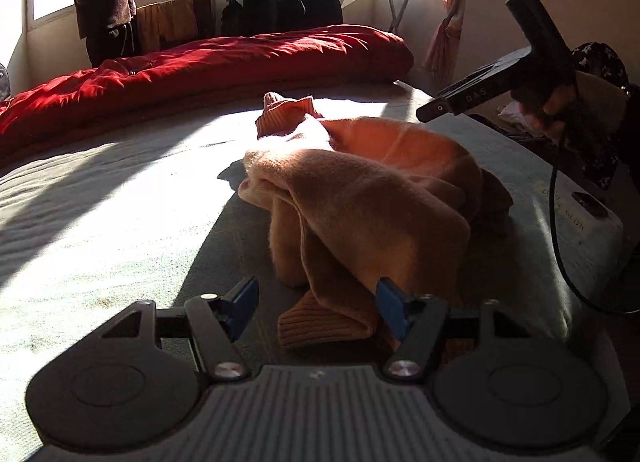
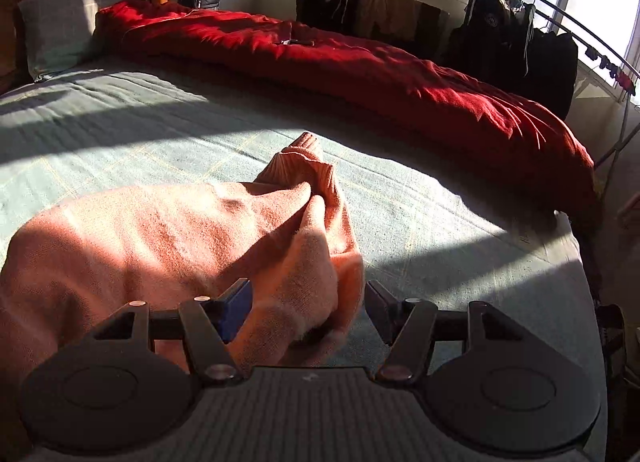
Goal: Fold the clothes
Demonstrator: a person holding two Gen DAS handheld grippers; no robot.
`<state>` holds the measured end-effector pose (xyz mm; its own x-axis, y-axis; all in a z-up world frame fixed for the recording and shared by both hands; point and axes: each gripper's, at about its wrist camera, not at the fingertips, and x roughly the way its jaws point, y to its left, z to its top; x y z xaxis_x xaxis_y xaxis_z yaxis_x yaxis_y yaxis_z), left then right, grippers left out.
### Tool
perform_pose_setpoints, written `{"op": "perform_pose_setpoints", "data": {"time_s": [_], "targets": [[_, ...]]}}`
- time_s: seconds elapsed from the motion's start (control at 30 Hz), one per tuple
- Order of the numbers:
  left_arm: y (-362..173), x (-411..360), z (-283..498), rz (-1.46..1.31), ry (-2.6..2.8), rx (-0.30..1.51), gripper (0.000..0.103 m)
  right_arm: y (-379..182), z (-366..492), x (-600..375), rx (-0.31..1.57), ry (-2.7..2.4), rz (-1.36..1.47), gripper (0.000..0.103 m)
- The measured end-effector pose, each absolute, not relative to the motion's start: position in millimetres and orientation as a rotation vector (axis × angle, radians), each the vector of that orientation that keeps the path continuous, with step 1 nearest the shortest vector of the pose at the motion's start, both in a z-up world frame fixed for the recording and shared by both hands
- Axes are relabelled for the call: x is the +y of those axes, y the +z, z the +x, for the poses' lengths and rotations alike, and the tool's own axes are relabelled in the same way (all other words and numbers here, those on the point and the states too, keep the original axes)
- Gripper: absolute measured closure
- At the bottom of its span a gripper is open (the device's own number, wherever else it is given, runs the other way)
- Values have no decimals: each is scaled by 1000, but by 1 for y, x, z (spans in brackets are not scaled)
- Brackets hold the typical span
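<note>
We see both hand-held grippers, left (image 1: 316,308) and right (image 2: 307,310), spread wide, straddling the crumpled orange sweater (image 1: 360,190) without gripping it.

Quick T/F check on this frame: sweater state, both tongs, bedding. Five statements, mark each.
1. The orange sweater lies crumpled on the bed. True.
2. The left tongs are clamped on the sweater. False: they are open, with a ribbed cuff lying between the fingers.
3. The right tongs are open. True.
4. The red quilt covers the sweater. False: it lies along the far side of the bed, apart from the sweater.
5. The sweater is neatly folded into a flat rectangle. False: it is a loose heap.
</note>
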<state>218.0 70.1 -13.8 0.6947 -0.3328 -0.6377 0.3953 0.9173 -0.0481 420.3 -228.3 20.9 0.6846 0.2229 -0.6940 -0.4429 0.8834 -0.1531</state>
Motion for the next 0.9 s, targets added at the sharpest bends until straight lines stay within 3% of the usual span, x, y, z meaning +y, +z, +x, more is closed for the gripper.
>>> {"op": "perform_pose_setpoints", "data": {"time_s": [0.4, 0.5, 0.67, 0.9], "targets": [[-11, 21, 189, 136, -472, 744, 35, -17, 354, -294, 785, 408, -201, 38], [-11, 9, 188, 149, -485, 750, 35, -26, 349, -293, 785, 420, -230, 46], [-10, -9, 191, 182, -498, 756, 35, -40, 350, -290, 805, 437, -256, 69], [-14, -25, 199, 214, -501, 770, 35, -56, 360, -288, 863, 434, -232, 69]]}}
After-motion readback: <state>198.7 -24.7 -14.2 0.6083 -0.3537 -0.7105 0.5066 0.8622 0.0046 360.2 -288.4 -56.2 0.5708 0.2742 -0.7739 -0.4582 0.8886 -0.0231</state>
